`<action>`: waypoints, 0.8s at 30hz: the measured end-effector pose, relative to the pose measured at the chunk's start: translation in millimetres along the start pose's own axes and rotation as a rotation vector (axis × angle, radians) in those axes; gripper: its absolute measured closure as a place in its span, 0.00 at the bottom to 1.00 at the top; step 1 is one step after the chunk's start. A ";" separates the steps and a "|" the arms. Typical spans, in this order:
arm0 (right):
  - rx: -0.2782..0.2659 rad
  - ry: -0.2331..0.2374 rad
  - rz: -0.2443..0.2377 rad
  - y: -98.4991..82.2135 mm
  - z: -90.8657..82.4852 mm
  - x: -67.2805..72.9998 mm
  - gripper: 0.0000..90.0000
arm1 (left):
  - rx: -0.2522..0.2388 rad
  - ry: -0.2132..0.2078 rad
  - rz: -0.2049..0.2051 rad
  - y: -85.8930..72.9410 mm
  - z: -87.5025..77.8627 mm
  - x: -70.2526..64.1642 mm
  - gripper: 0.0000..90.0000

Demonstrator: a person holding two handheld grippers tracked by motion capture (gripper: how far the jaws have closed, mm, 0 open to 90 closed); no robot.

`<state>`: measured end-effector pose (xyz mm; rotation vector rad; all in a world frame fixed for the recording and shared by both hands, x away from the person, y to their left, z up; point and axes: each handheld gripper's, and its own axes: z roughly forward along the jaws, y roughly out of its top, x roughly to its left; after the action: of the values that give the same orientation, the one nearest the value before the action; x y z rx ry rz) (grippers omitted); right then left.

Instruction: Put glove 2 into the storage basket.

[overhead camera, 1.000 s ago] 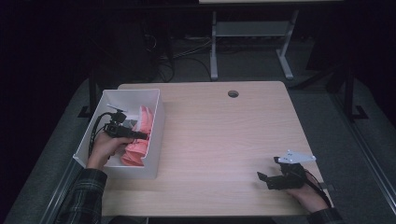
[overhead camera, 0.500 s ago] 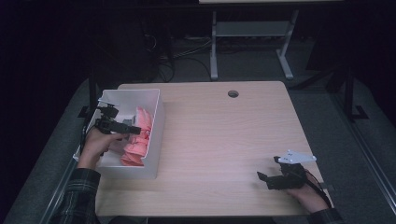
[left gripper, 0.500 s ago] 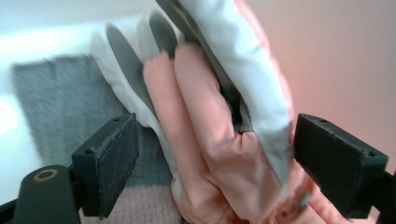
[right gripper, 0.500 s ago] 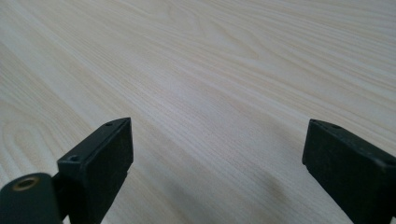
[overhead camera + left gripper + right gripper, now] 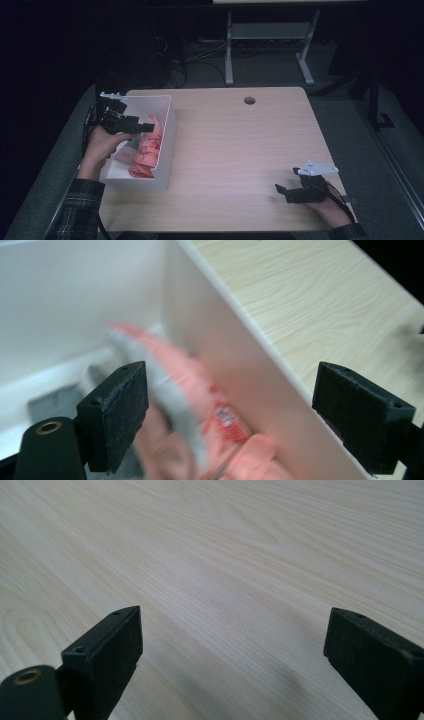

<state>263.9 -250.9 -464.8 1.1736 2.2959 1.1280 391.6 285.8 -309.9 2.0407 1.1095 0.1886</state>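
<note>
Here, at the left of the high view, the left gripper (image 5: 149, 128) hovers over the white rectangular bin (image 5: 167, 145); its jaws have just been opening and stand wide, gripping nothing. The pink plastic packets (image 5: 148, 150) lie inside the bin. At lower right, the right gripper (image 5: 278, 190) rests on the pale wooden table (image 5: 240, 145), jaws wide, empty.

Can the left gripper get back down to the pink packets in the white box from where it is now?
Probably yes. The left gripper hangs open above the white box, whose top is open, and the pink packets lie right under its fingers with nothing between.
</note>
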 end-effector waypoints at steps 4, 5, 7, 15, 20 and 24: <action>0.001 -0.001 -0.003 0.0 -0.2 0.4 0.09 | -0.013 -0.025 0.046 8.5 5.7 -21.4 0.16; 0.000 -0.002 -0.003 0.0 -0.3 0.4 0.09 | -0.011 -0.031 0.058 10.6 7.2 -26.8 0.16; 0.002 -0.002 -0.004 -0.1 -0.3 0.3 0.09 | -0.019 -0.047 0.079 14.5 10.3 -37.8 0.16; 0.006 -0.002 -0.010 -0.1 0.7 0.0 0.09 | -0.035 -0.110 0.138 24.5 25.4 -79.2 0.16; 0.012 0.000 -0.022 -0.1 1.0 1.4 0.09 | -0.026 -0.114 0.184 23.6 40.1 -103.1 0.16; 0.011 0.001 -0.022 -0.1 0.7 1.1 0.09 | -0.024 -0.119 0.198 20.3 52.0 -120.0 0.17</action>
<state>263.6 -249.7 -465.3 1.1499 2.3128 1.1091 356.1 158.5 -303.8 2.1107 0.8287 0.1768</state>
